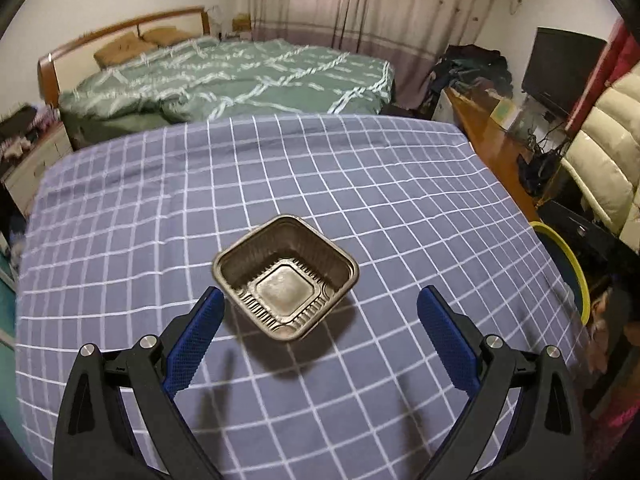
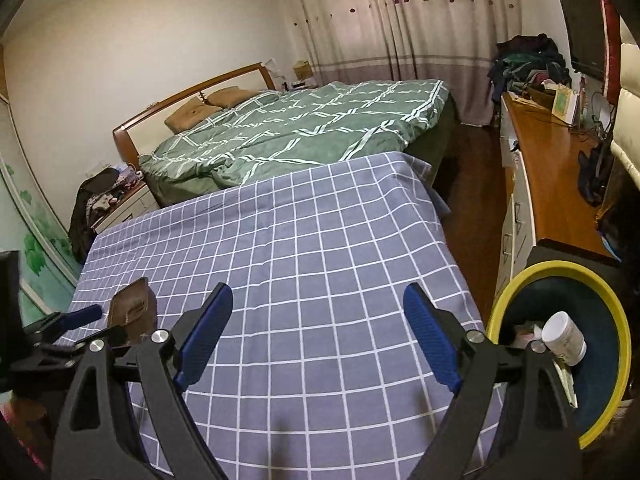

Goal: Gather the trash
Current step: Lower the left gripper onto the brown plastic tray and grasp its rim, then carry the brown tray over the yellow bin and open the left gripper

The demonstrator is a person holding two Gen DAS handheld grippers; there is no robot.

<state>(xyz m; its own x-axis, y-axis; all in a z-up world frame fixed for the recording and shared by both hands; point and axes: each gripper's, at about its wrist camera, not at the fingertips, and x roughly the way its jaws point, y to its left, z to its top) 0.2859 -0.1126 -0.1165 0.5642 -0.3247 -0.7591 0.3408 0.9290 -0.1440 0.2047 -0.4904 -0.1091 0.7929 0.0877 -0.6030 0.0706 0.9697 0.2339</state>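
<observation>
Brown tray [image 1: 285, 278] sits unobstructed on checked cloth [image 1: 360, 184], both grippers' jaws wide open, empty.

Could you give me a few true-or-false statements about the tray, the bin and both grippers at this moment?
1. The tray sits on the checked cloth. True.
2. The left gripper grips the tray. False: its jaws are open and the tray lies free between them.
3. A white bottle lies in the bin. True.
4. The right gripper holds a bottle. False: it is open and empty.
5. The tray is full. False: it is empty.
</observation>
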